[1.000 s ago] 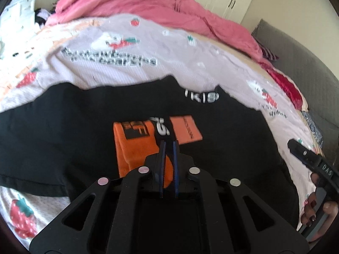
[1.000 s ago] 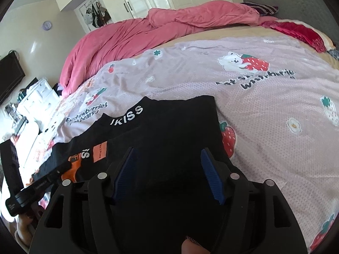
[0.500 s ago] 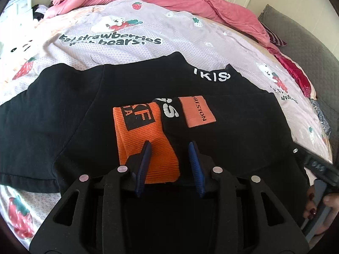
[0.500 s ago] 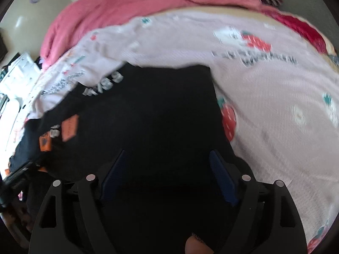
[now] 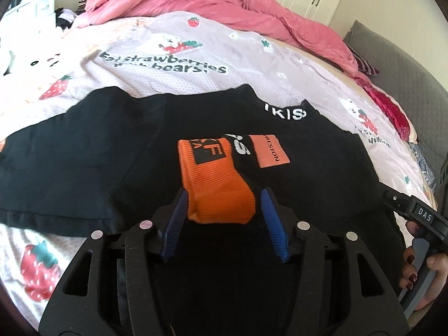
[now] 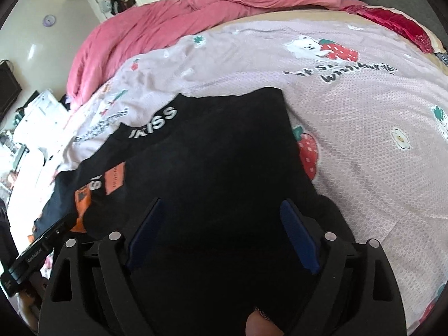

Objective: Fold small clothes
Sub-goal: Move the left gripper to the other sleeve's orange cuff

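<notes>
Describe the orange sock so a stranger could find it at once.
On the bed, a black shirt lies spread flat. The orange sock rests on it, between the open left gripper fingers: the only ribbed orange piece, beside a flat orange patch.

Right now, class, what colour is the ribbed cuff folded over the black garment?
Orange, with a black printed patch: the ribbed cuff shows best in the left wrist view.

The bed (image 5: 322, 64) is covered by a pale lilac mesh-textured sheet (image 6: 364, 117) printed with strawberries, white bears and black lettering. Flat on the sheet lies a black T-shirt (image 5: 84, 151) with white letters at its collar and an orange patch and cuff. A crumpled pink duvet (image 6: 156, 28) is heaped along the far side, and a dark red cloth (image 6: 397, 25) lies at the far corner
</notes>
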Tool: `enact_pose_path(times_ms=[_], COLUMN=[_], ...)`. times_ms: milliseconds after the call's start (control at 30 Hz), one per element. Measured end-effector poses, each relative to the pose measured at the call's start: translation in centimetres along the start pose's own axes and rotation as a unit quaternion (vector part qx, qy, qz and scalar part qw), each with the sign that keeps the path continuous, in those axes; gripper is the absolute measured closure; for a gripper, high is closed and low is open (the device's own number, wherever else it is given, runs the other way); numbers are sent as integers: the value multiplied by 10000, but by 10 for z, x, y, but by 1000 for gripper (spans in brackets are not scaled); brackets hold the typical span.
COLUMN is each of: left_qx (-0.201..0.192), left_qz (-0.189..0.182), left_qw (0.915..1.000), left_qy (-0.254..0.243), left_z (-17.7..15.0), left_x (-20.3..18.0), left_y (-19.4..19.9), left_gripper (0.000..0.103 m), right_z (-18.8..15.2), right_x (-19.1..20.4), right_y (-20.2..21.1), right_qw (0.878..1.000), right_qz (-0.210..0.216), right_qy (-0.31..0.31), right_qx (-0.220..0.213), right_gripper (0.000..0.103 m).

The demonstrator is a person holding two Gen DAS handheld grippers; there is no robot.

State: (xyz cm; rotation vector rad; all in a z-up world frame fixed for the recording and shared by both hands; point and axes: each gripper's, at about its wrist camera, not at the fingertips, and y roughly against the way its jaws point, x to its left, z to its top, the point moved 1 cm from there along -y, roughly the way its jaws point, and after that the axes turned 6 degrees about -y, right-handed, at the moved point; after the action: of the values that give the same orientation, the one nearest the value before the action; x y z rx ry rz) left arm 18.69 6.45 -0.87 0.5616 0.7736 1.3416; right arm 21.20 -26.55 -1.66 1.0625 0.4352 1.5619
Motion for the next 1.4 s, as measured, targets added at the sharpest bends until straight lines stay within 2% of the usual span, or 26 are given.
enact_pose_path(times_ms=[133, 200, 233, 267, 300, 867, 967, 1067, 1200, 1400], left_qx=[-136, -185, -208, -230, -251, -700, -779, -851, -916, -1081], left_qz=[-61, -91, -87, -82, -75, 119, 285, 352, 505, 1019], left_qw=[9997, 9995, 9994, 9993, 9992, 9932, 9908, 9883, 9837, 9751], left_qy=[169, 234, 256, 280, 302, 923, 1069, 1216, 1463, 1647], left_z=[0, -1, -2, -3, -4, -12, -13, -15, -17, -20], left_x=[9, 13, 16, 19, 21, 67, 78, 89, 105, 123], left_y=[12, 16, 19, 21, 24, 60, 65, 70, 73, 85], left_gripper=[55, 54, 51, 37, 33, 24, 23, 18, 18, 14], right_z=[-3, -4, -4, -4, -5, -18, -21, -23, -24, -25], right_x=[11, 16, 19, 22, 24, 83, 93, 105, 125, 152], right_y=[8, 10, 10, 11, 11, 20, 20, 21, 22, 22], right_qw=[9998, 9996, 9995, 9994, 9993, 9949, 9940, 9927, 9899, 9860], right_qz=[136, 192, 223, 253, 272, 636, 690, 765, 871, 1022], right_qy=[139, 176, 194, 215, 233, 769, 838, 929, 1110, 1311], right_qx=[-97, -105, -100, -94, -91, -154, -117, -117, -151, -147], right_gripper=[10, 9, 9, 9, 9, 5, 5, 5, 5, 5])
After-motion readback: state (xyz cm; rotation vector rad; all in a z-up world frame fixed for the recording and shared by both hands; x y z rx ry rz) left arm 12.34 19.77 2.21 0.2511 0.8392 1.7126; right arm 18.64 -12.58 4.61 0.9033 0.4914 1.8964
